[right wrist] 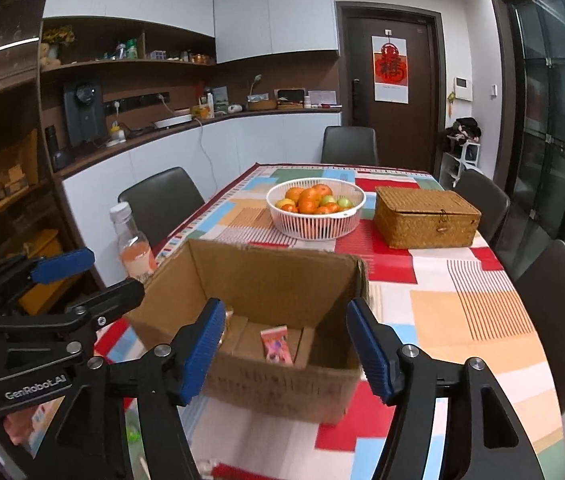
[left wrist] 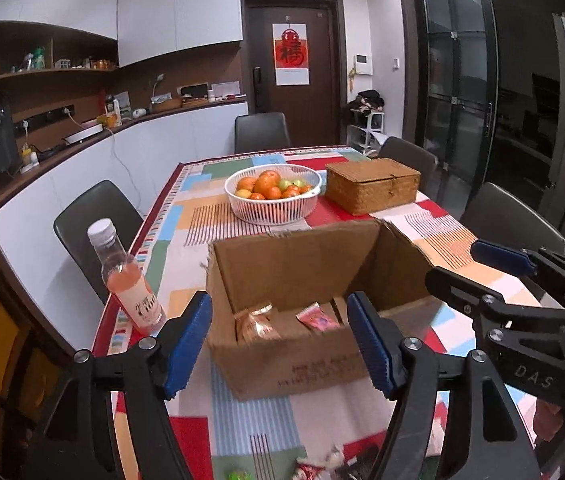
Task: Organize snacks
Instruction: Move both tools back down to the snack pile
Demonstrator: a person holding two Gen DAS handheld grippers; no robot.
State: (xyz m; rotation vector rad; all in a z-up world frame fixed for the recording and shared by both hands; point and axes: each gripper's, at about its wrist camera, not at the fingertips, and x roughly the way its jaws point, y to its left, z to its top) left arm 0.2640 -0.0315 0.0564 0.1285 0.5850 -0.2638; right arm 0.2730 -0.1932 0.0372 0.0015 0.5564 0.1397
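An open cardboard box stands on the patterned tablecloth right in front of both grippers. On its floor lie a gold-orange snack packet and a red one; the right wrist view shows the box with the red packet. My left gripper is open above the box's near wall, nothing between its blue pads. My right gripper is open the same way and empty. Each appears in the other's view: the right gripper at the right, the left gripper at the left. Loose snack packets lie at the table's near edge.
A bottle of pink drink stands left of the box near the table's edge. Behind the box are a white basket of fruit and a shut wicker box. Dark chairs ring the table; a counter runs along the left wall.
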